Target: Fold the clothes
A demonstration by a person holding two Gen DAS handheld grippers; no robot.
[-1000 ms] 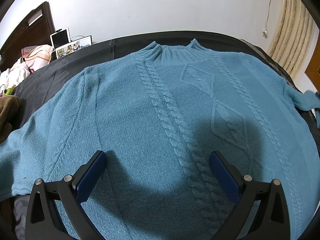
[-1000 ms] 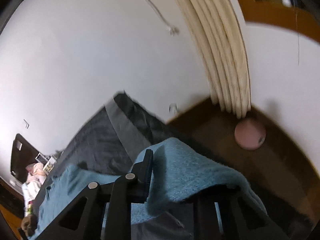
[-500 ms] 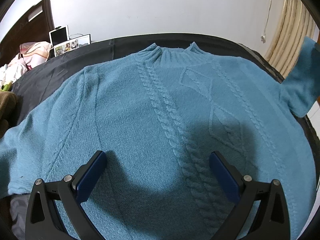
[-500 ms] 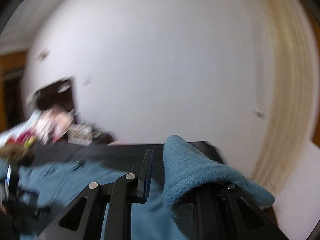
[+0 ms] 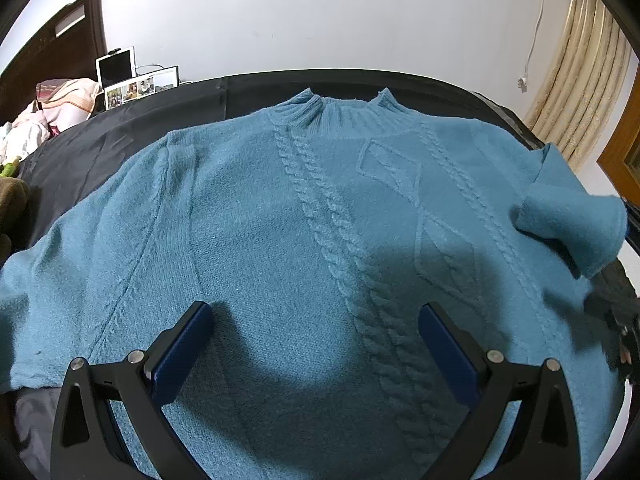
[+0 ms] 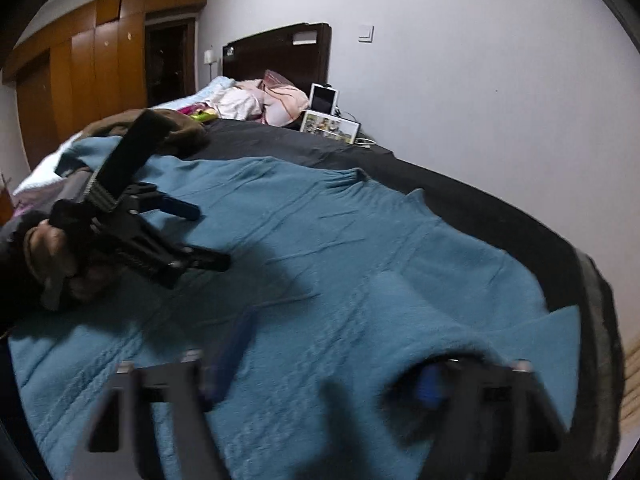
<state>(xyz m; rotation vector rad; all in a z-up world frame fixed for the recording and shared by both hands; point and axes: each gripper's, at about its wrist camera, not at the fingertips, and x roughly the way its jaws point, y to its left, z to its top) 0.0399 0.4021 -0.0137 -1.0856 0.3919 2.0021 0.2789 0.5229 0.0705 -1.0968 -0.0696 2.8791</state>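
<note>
A blue cable-knit sweater (image 5: 280,220) lies front up, spread flat on a black sheet (image 5: 120,136) over the bed. My left gripper (image 5: 316,344) hovers open over its lower body with nothing between the fingers; the right wrist view shows it (image 6: 212,236) held in a hand. The sweater's right sleeve (image 5: 568,220) is folded inward onto the body. My right gripper (image 6: 332,368) is blurred above that side, its jaws opening wide. The sleeve cuff (image 6: 460,332) still drapes over its right finger, and the pads are not pressing on it.
A dark headboard (image 6: 276,52), a tablet (image 6: 324,98), a photo frame (image 6: 330,126) and a pile of pale clothes (image 6: 256,100) are at the far end. A brown garment (image 6: 176,128) lies beside the sweater. Curtains (image 5: 580,80) hang on the right. The white wall runs behind the bed.
The right gripper swung from beyond the bed's right edge inward over the sweater, carrying the sleeve onto the body, rolled, and spread its jaws. The left gripper stayed put.
</note>
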